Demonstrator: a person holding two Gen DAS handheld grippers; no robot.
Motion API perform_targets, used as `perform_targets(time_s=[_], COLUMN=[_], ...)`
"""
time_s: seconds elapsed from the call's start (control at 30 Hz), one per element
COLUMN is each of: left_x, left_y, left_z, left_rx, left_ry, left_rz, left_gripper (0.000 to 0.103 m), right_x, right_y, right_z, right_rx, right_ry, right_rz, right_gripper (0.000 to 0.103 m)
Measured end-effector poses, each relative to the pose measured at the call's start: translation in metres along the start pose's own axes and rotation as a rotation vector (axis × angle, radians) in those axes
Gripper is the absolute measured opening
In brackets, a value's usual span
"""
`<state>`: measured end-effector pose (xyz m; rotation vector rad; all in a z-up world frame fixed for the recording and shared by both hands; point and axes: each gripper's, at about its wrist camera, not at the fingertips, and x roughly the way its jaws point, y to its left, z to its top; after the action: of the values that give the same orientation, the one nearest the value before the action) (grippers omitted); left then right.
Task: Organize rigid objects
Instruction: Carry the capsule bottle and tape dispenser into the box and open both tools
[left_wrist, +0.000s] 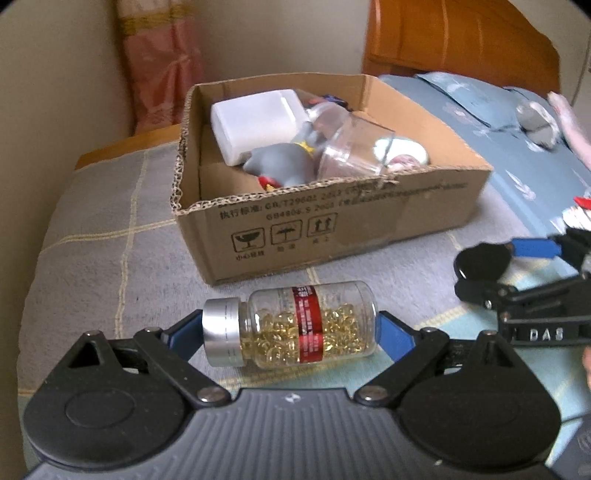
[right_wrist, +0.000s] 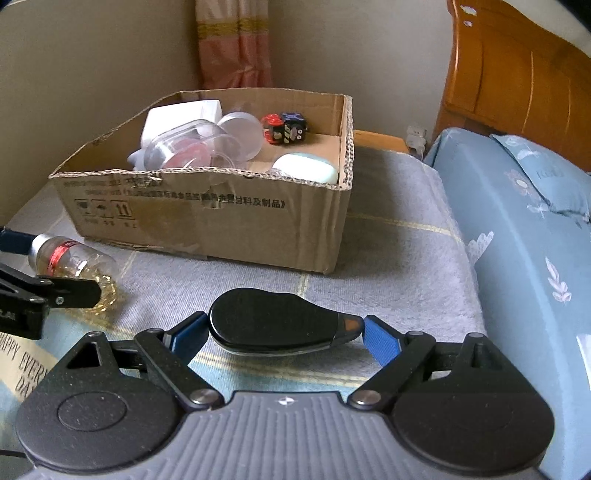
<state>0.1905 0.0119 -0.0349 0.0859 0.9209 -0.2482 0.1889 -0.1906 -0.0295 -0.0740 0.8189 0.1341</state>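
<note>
My left gripper (left_wrist: 290, 328) is shut on a clear bottle of yellow capsules (left_wrist: 291, 326) with a silver cap and red label, held sideways in front of the cardboard box (left_wrist: 332, 225). My right gripper (right_wrist: 282, 332) is shut on a flat black oval object (right_wrist: 273, 321), held level before the same box (right_wrist: 207, 221). The bottle also shows at the left of the right wrist view (right_wrist: 70, 258). The black object shows at the right of the left wrist view (left_wrist: 480, 262). The box holds a white case (left_wrist: 255, 122), clear containers (left_wrist: 351, 151), a grey toy (left_wrist: 280, 162) and small dice-like toys (right_wrist: 286, 129).
The box stands on a grey checked blanket (right_wrist: 388, 258). A blue quilt (right_wrist: 517, 240) lies to the right, with a wooden headboard (right_wrist: 517, 81) behind it. A pink curtain (right_wrist: 232, 44) hangs behind the box. A round metal object (left_wrist: 535, 120) lies on the quilt.
</note>
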Motion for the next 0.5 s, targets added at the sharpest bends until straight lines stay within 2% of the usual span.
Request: perform_targets(time_s=[0.1,0.27,0.5], left_x=[-0.012,-0.035,-0.055], left_y=[-0.001,-0.002,-0.002], left_z=[0.004,0.017,0.047], left_rx=[0.043,0.104,0.133], left_ry=[0.005,-0.021,-0.055], left_rz=[-0.026,-0.028,-0.053], left_gripper=[0.095,0.095,0.095], right_x=[-0.010,-0.027,-0.049], right_y=[-0.003,-0.006,-0.008], right_z=[0.003,0.015,0.045], right_rx=[-0.018,-0.056,-0.132], right_ry=[-0.003,-0.022,-0.113], right_rz=[0.030,0.064,0.106], right_gripper=[0.093,0.093,0.093])
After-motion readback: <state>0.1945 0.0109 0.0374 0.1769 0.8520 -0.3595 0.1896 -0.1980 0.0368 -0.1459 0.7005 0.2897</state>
